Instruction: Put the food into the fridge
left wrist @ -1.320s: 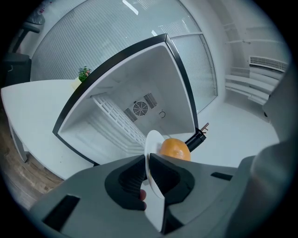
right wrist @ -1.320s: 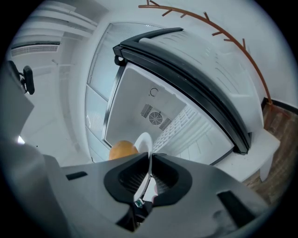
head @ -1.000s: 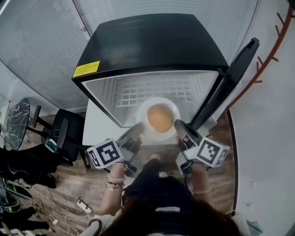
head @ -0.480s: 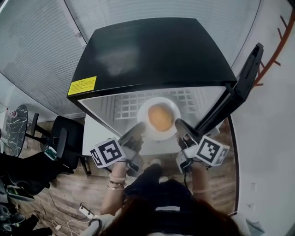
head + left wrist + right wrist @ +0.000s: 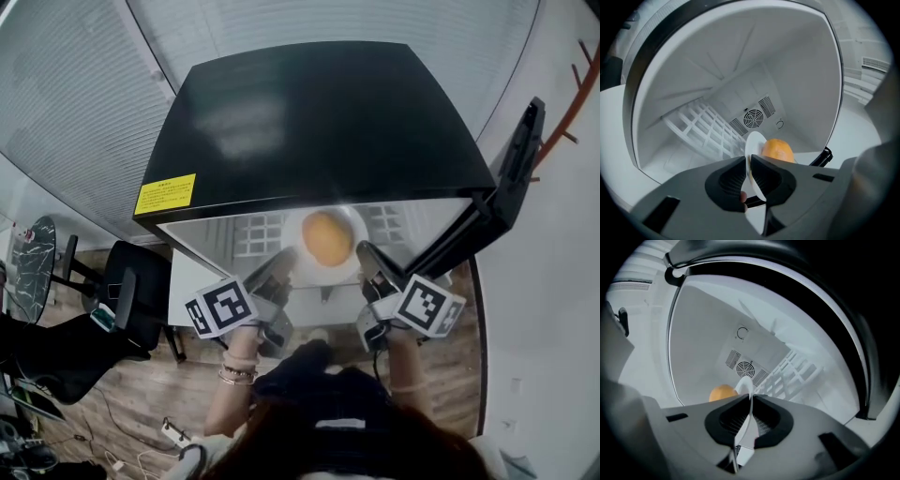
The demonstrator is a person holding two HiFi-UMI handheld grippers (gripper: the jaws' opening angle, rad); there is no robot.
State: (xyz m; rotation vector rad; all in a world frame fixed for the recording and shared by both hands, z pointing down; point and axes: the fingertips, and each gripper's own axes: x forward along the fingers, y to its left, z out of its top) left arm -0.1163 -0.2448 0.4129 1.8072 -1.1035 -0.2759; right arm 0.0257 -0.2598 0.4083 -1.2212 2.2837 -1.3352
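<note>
A white plate [image 5: 347, 265] carries an orange bun-like food [image 5: 327, 238] and sits just inside the mouth of the small black fridge [image 5: 309, 122]. My left gripper [image 5: 286, 270] is shut on the plate's left rim and my right gripper [image 5: 366, 259] is shut on its right rim. In the left gripper view the plate [image 5: 754, 143] stands edge-on between the jaws with the food [image 5: 777, 150] beyond it. The right gripper view shows the plate [image 5: 746, 385] pinched edge-on and the food [image 5: 723, 393] to the left.
The fridge door [image 5: 511, 187] stands open at the right. A white wire shelf [image 5: 703, 126] and a round fan vent [image 5: 752, 118] line the fridge's white inside. A black office chair [image 5: 131, 286] stands at the left, and cables [image 5: 169, 427] lie on the wooden floor.
The plate with the food has moved forward, further under the fridge's top edge. Both grippers keep their hold and have followed it in.
</note>
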